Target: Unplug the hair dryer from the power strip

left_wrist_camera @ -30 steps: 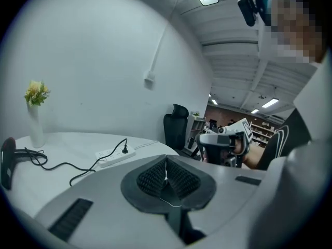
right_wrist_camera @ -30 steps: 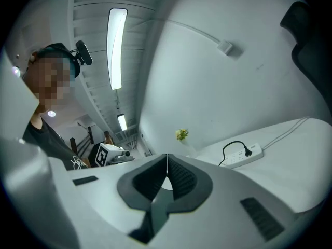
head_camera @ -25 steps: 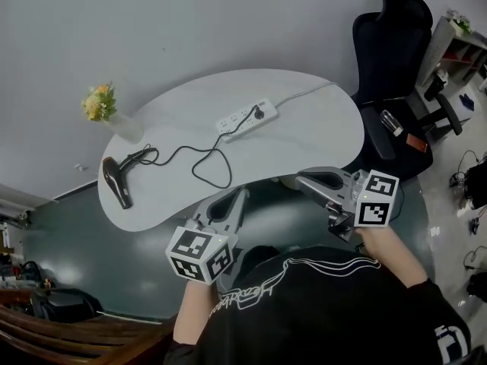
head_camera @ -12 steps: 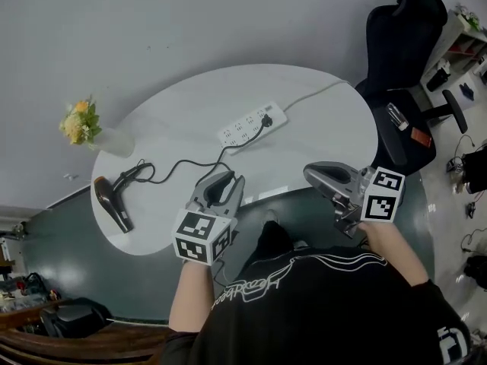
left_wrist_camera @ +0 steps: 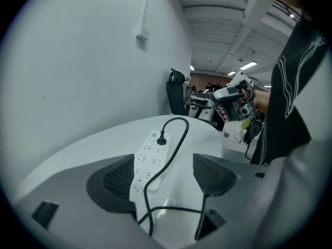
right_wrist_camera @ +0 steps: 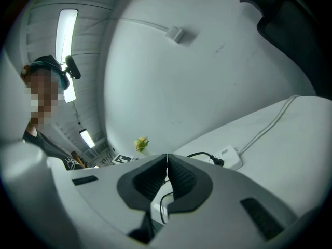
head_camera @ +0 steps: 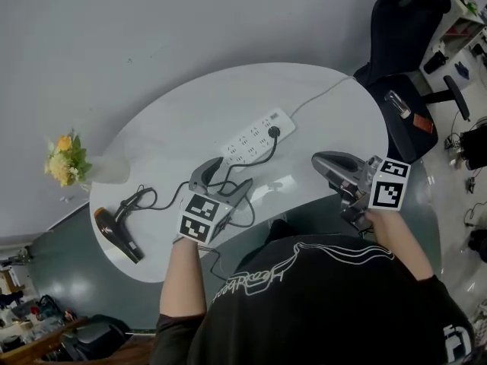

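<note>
A white power strip lies across the middle of the white table. The hair dryer's black plug sits in its right end. From the plug the black cord runs left to the black hair dryer at the table's left edge. My left gripper hovers over the cord just short of the strip. Its jaws are opening, with the strip, plug and cord ahead and nothing pressed by the pads. My right gripper is shut and empty at the table's near right edge, its tips touching.
A vase of yellow flowers stands at the table's left end. The strip's white lead runs off the far right edge. A black office chair stands to the right. A grey wall lies behind the table.
The person has stepped up to the table. My left gripper moved forward over the cord toward the strip and its jaws went from shut to open. My right gripper advanced, still shut.
</note>
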A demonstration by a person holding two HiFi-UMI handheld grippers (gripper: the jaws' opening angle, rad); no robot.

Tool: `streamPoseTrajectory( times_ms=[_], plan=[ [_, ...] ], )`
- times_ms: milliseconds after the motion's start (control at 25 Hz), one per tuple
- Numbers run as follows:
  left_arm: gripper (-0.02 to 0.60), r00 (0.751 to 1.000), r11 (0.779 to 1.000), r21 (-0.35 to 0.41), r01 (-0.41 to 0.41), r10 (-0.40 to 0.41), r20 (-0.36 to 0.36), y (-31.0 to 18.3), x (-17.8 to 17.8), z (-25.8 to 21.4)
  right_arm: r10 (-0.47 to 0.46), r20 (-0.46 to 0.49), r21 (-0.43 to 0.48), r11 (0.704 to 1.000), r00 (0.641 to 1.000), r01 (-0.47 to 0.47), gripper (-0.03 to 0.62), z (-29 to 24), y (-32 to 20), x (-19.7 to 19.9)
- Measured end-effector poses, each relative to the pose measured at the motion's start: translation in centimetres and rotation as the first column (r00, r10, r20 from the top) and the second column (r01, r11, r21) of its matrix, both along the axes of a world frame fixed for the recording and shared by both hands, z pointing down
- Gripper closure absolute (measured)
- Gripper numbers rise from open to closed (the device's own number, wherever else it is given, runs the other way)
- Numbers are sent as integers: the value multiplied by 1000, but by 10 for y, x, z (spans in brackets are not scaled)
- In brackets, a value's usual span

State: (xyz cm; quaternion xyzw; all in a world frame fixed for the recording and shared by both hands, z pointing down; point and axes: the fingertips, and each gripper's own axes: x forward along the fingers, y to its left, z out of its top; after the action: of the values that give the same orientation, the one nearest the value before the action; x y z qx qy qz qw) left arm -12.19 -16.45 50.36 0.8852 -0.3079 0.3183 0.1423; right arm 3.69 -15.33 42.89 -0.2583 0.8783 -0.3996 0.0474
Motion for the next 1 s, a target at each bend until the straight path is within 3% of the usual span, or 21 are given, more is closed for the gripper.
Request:
streamPoseTrajectory(
  times_ms=[240, 400, 800, 1000],
  plan=[
    [243, 996, 995, -72, -72, 75, 41, -25, -12, 43, 11, -96, -15, 1000, 995, -13, 597, 32, -20, -4],
    [241, 992, 991, -85, -100, 106, 75, -38, -14, 63, -21, -80, -39, 999, 997, 18, 597, 44, -21, -7],
    [206, 986, 978, -148, -145, 156, 64, -46, -6, 88, -7, -61, -103, 995, 998, 0, 597, 64, -23, -7],
    [201, 970, 972, -155, -174, 196, 141, -47, -10, 103, 3, -70, -118, 993, 998, -12, 597, 70, -24, -3]
  ],
)
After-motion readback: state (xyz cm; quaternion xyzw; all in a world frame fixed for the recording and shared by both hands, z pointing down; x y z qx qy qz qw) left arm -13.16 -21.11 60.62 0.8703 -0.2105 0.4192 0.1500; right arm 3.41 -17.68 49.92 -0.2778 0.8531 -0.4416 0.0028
